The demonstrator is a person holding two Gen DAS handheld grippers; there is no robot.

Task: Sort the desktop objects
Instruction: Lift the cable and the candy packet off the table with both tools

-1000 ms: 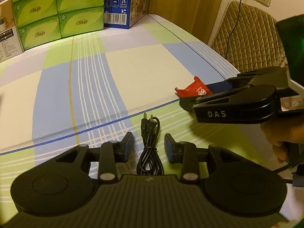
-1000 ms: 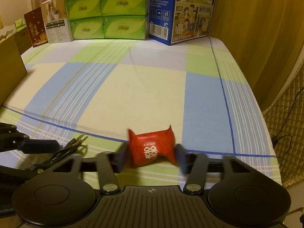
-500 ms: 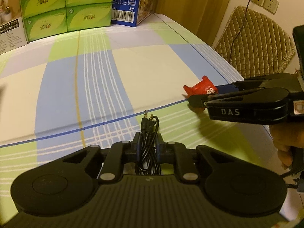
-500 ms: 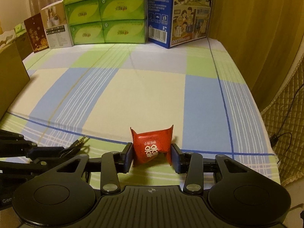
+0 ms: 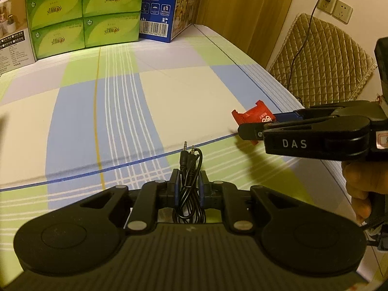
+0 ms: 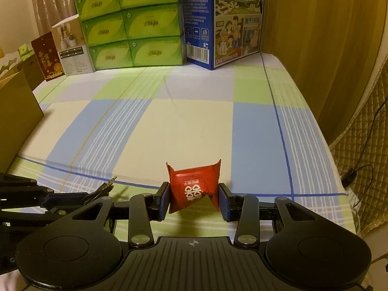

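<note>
A coiled black audio cable with two jack plugs sits pinched between the blue pads of my left gripper, lifted a little above the checked cloth. In the right wrist view its plugs poke out at lower left. My right gripper is shut on a red candy packet with white characters, held upright off the cloth. From the left wrist view the same red packet shows at the tip of the right gripper, to the right of the cable.
Green tissue packs and a blue milk carton box stand along the back. A cardboard box sits at left. A quilted chair and wall sockets lie past the table's right edge. A hand holds the right gripper.
My left gripper has closed on the cable and lifted it slightly. My right gripper has tightened on the red packet and raised it off the cloth.
</note>
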